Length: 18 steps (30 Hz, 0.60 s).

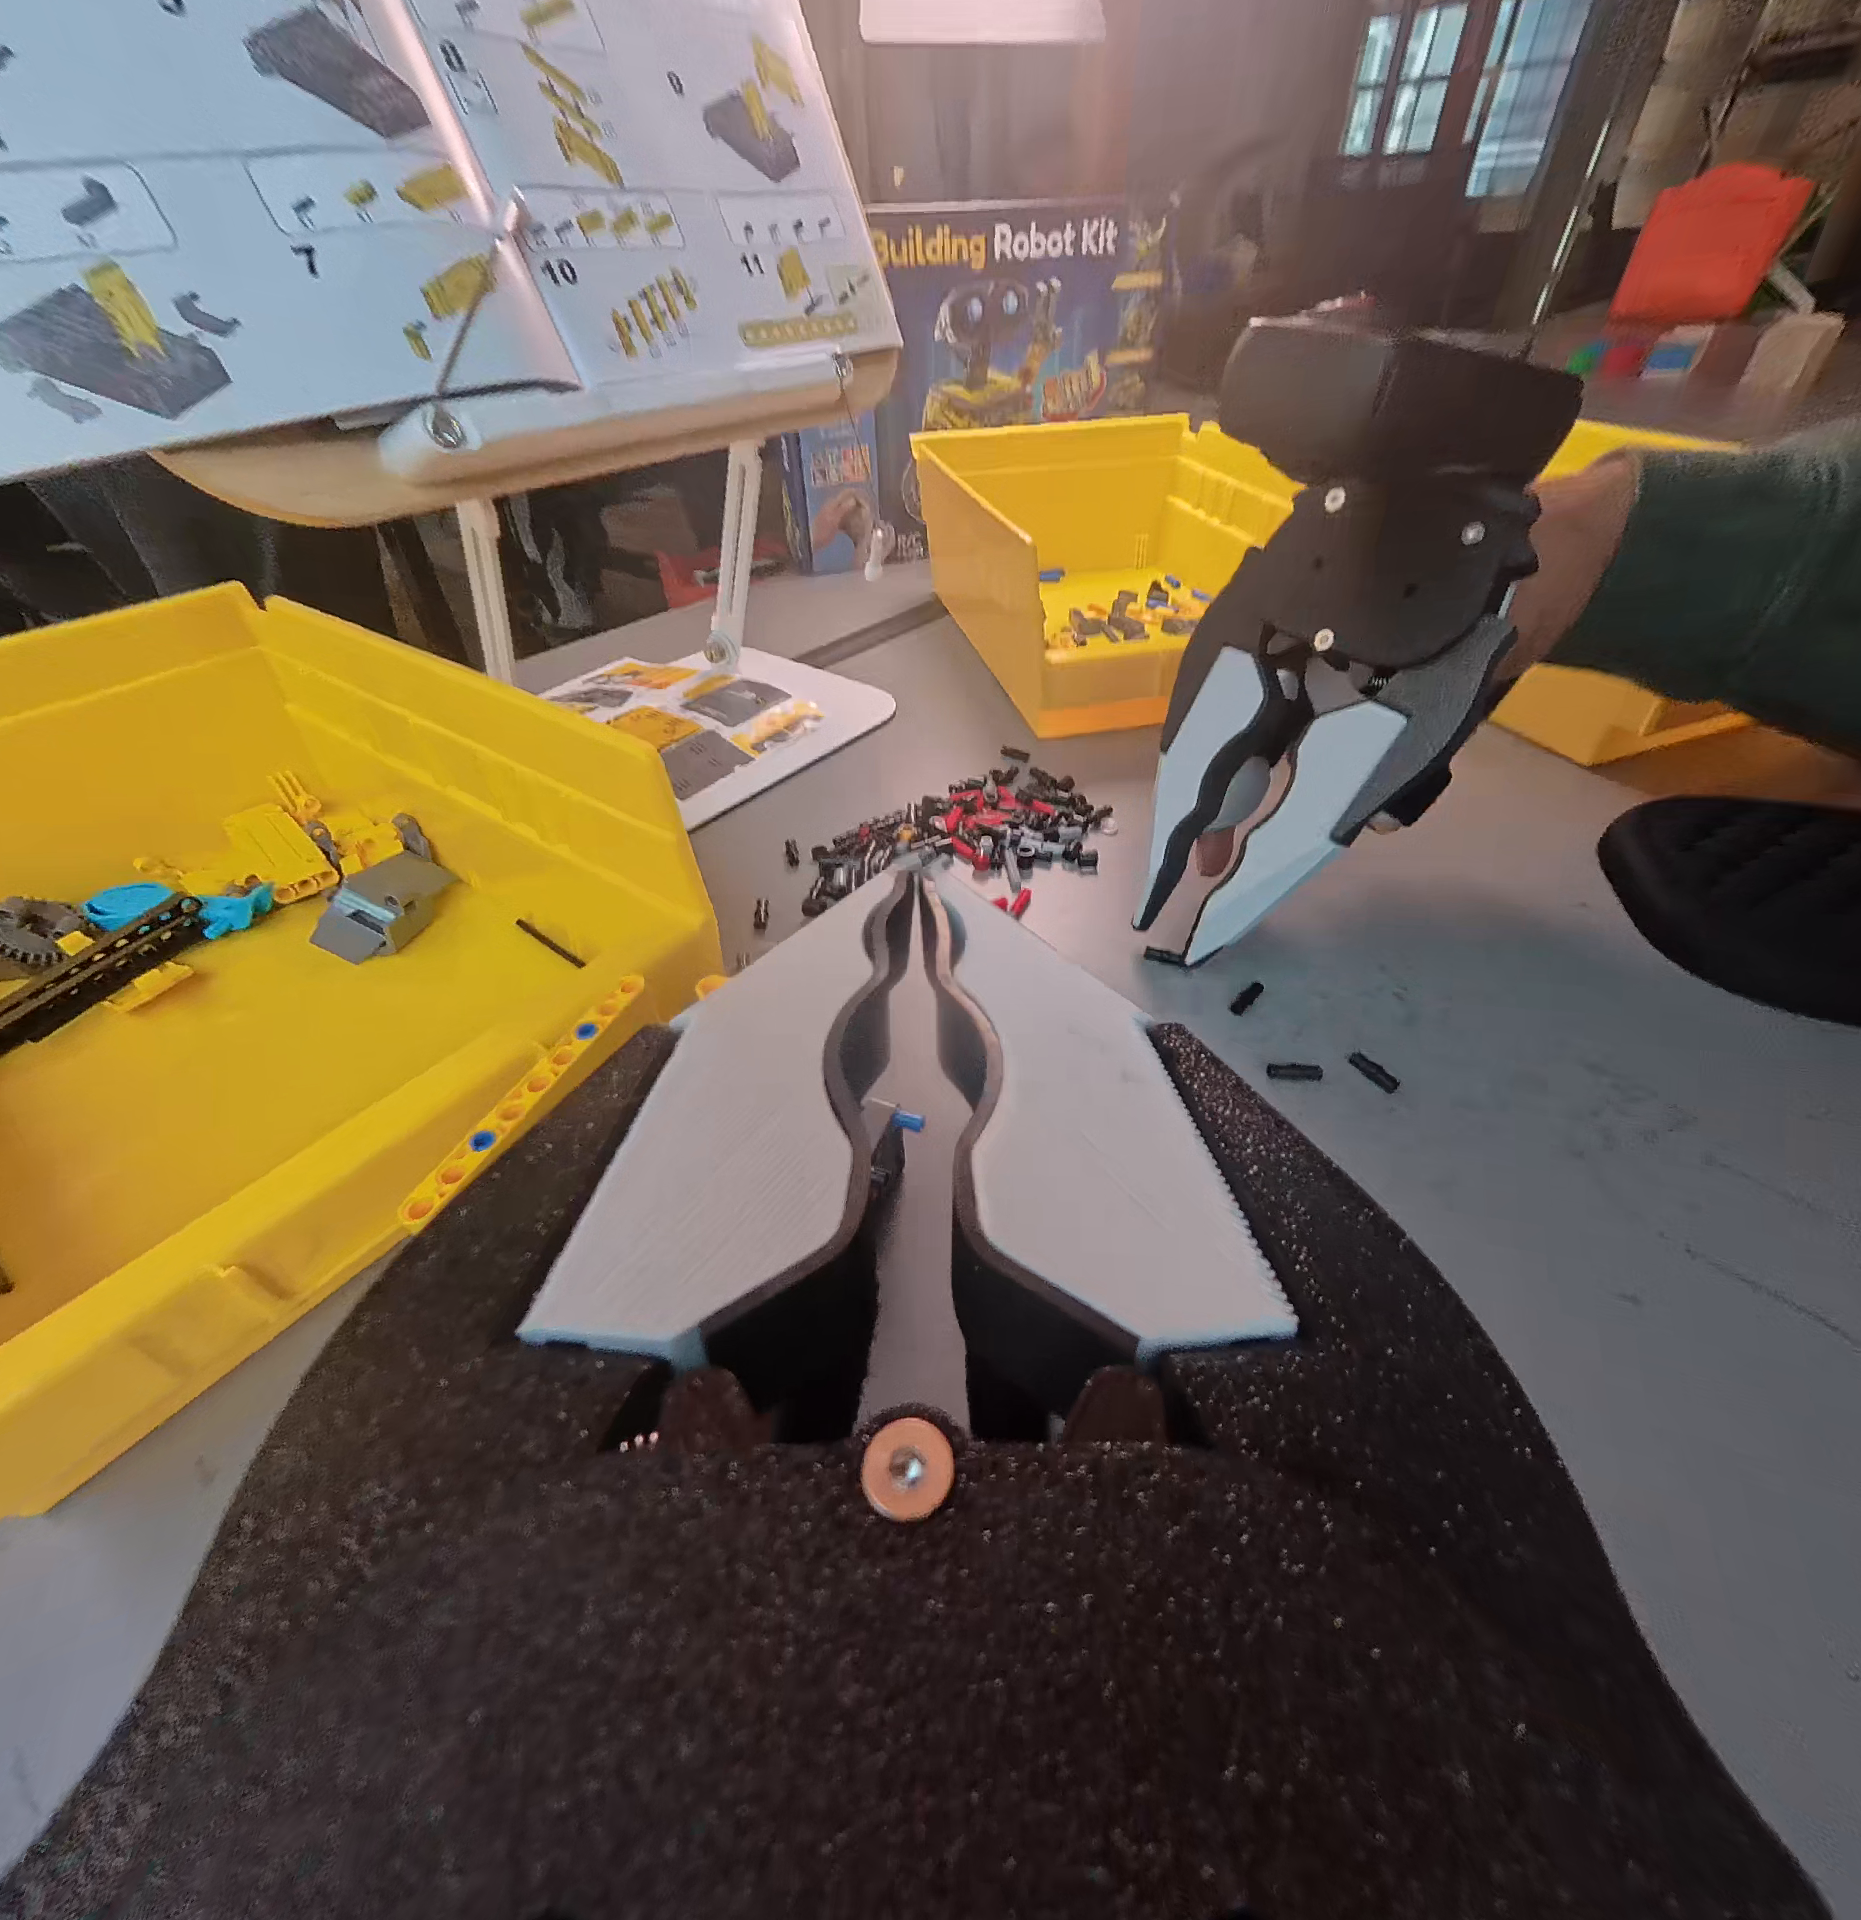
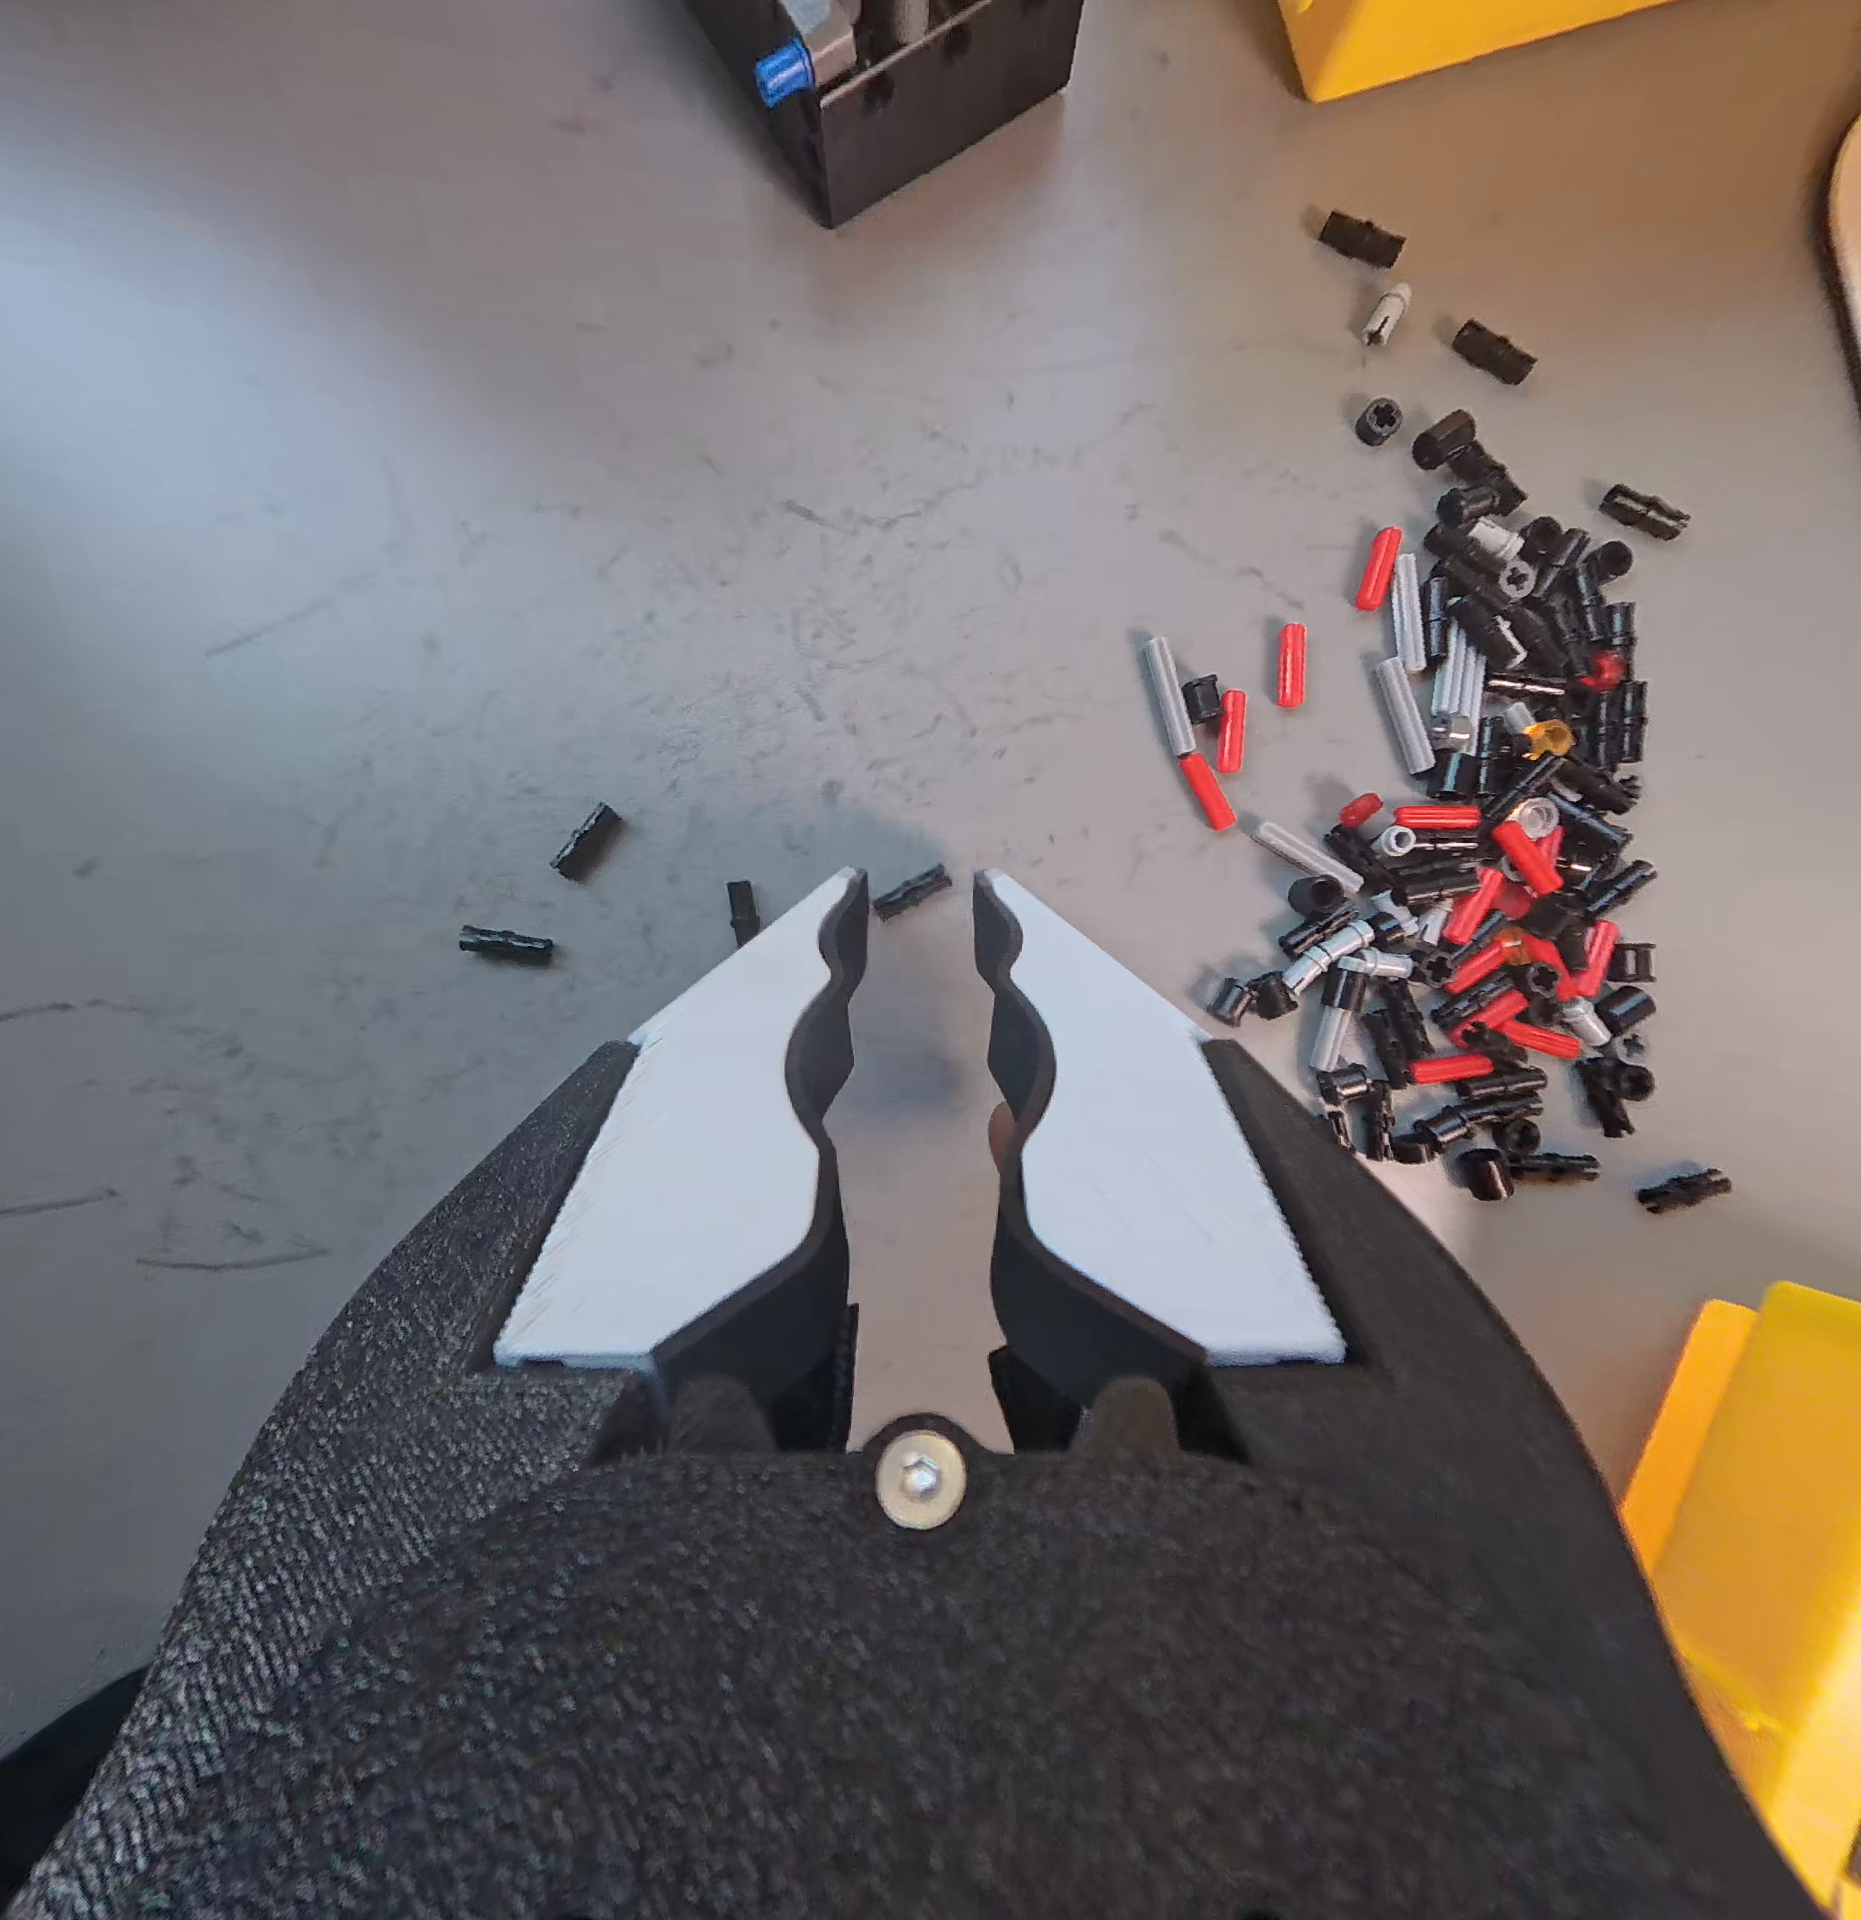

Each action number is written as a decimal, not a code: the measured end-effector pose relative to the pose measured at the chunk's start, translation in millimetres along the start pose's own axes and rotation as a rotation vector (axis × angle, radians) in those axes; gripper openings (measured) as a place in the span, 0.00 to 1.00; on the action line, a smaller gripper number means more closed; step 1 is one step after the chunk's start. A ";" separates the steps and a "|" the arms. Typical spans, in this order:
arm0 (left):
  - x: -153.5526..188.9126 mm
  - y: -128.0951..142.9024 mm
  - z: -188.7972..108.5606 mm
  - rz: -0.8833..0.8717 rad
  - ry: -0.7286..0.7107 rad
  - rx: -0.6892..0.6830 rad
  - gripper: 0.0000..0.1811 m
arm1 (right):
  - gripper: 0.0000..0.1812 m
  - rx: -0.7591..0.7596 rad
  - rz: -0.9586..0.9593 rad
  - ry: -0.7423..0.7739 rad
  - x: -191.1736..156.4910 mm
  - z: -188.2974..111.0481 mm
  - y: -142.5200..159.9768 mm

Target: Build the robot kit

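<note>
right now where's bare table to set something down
Bare grey table lies left of the right gripper, bordered by the black block above and a few stray black pins. Crowded: the pin pile to its right, by the yellow bin.

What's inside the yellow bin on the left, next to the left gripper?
The yellow bin holds a yellow building-block assembly, a grey block, a blue piece, a dark gear and a black beam. Its near corner is hidden behind the left gripper.
</note>
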<state>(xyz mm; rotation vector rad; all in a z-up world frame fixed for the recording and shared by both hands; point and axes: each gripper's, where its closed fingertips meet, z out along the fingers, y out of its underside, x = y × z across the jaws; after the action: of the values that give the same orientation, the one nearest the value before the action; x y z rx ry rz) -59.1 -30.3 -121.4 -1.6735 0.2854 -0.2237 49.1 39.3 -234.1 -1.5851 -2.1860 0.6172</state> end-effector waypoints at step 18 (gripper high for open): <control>-14.2 -22.3 -7.5 -0.136 0.009 0.076 0.06 | 0.16 0.565 0.037 0.152 -5.8 -55.5 -64.0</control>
<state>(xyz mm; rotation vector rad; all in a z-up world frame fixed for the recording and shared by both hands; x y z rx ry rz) -73.7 -30.4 -98.1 -1.6180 0.1675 -0.3402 29.8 23.7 -152.9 -1.3165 -1.6726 0.9847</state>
